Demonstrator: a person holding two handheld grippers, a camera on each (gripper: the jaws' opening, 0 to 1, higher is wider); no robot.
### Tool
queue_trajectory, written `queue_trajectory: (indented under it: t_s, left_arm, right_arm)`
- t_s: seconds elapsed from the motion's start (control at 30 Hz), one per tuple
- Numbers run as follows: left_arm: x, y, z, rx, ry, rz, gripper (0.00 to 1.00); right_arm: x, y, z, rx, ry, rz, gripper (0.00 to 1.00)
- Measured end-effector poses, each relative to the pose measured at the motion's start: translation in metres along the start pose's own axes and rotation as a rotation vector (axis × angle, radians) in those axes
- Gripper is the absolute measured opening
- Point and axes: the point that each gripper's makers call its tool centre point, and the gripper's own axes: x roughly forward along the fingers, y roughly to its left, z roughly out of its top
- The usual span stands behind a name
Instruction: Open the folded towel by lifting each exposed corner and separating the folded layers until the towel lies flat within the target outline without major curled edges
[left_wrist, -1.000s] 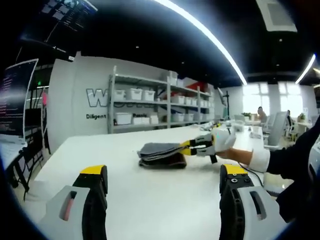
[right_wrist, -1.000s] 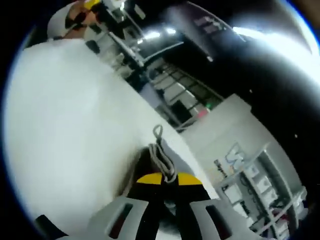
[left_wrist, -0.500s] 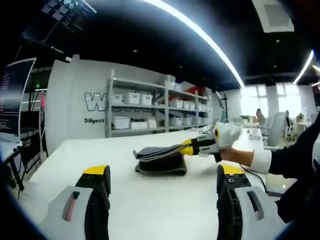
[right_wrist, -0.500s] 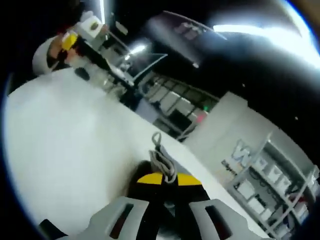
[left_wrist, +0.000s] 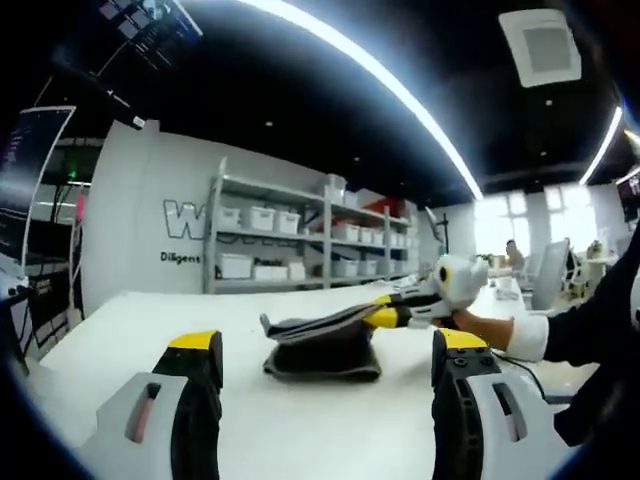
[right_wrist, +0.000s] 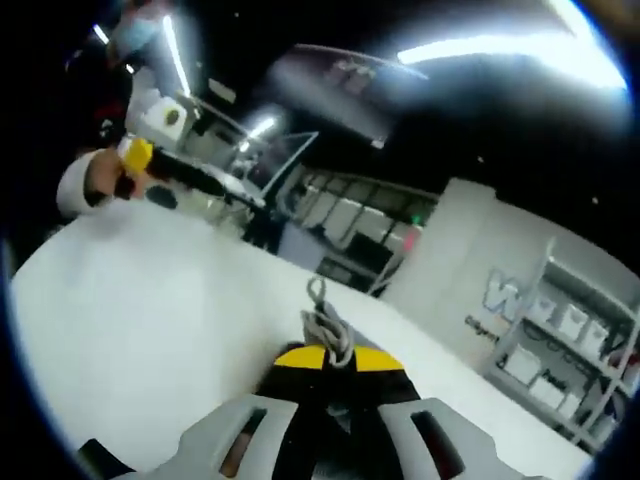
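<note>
A folded dark grey towel (left_wrist: 322, 350) lies on the white table (left_wrist: 110, 320) ahead of my left gripper (left_wrist: 325, 355). That gripper is open, its yellow-tipped jaws standing apart with nothing between them. My right gripper (left_wrist: 383, 317) comes in from the right, held by a white-gloved hand (left_wrist: 462, 283), and is shut on the towel's top layer, lifted off the stack. In the right gripper view the right gripper (right_wrist: 327, 357) pinches the grey towel edge (right_wrist: 322, 332), with its hanging loop poking up past the yellow tips.
A grey shelf rack (left_wrist: 300, 240) with white bins stands beyond the table against a white wall. A monitor (left_wrist: 25, 180) is at the left. The left gripper (right_wrist: 140, 160) and its gloved hand show at upper left in the right gripper view. White tabletop (right_wrist: 130, 320) spreads around.
The right gripper has lifted the towel's top layer higher, away from the stack. Both views have tilted, and the left gripper has moved a little closer to the towel.
</note>
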Motion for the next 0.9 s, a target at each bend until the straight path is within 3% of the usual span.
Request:
queue_trajectory:
  t_s: [0.1,0.3,0.5,0.77,0.83,0.9]
  left_arm:
    - [0.009,0.004,-0.008,-0.013,0.037,-0.01,0.85]
    - [0.02,0.012,-0.005,-0.033,0.032,-0.031,0.83]
    - [0.036,0.017,-0.001,0.052,0.045,-0.046,0.83]
    - [0.056,0.014,0.0,0.155,0.048,-0.121,0.82]
    - [0.06,0.02,0.005,0.135,0.029,-0.132,0.81]
    - [0.063,0.021,0.011,0.025,0.006,-0.138,0.8]
  right_arm:
    - [0.0,0.0,0.003,0.0,-0.006,-0.001,0.01]
    - [-0.001,0.0,0.01,0.038,-0.019,0.004,0.01]
    - [-0.002,0.004,0.018,0.079,-0.04,0.018,0.01]
    - [-0.008,0.005,0.03,0.136,-0.092,0.04,0.01]
    - [-0.008,0.005,0.031,0.146,-0.1,0.042,0.01]
    - [-0.008,0.005,0.031,0.163,-0.107,0.043,0.01]
